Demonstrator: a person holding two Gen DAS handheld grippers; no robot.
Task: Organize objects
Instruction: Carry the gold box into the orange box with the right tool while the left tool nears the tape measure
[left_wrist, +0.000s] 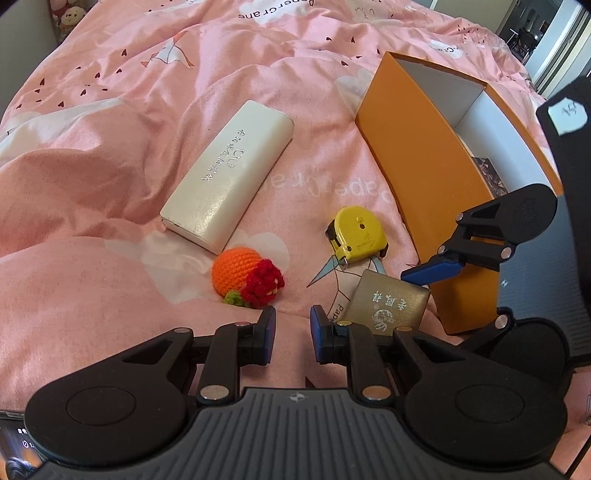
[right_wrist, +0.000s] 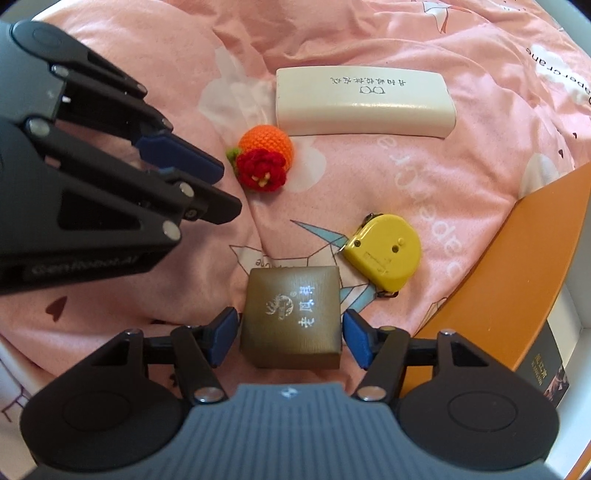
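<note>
Right wrist view: the right claw (right_wrist: 288, 338) stands open around one brown box (right_wrist: 291, 314) at lower centre, pads just clear. One yellow tape measure (right_wrist: 384, 254), one crocheted orange (right_wrist: 264, 157) and one white case (right_wrist: 364, 103) lie on the bed (right_wrist: 406, 177). The left claw (left_wrist: 293, 332) is closed, empty. Only the left wrist view shows the orange box's (left_wrist: 417, 173) white interior fully.

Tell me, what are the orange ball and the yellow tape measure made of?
The orange ball looks like crocheted yarn: soft, matte, with visible stitch loops. The tape measure looks like hard plastic, smooth and slightly shiny, with small screw holes.
</note>
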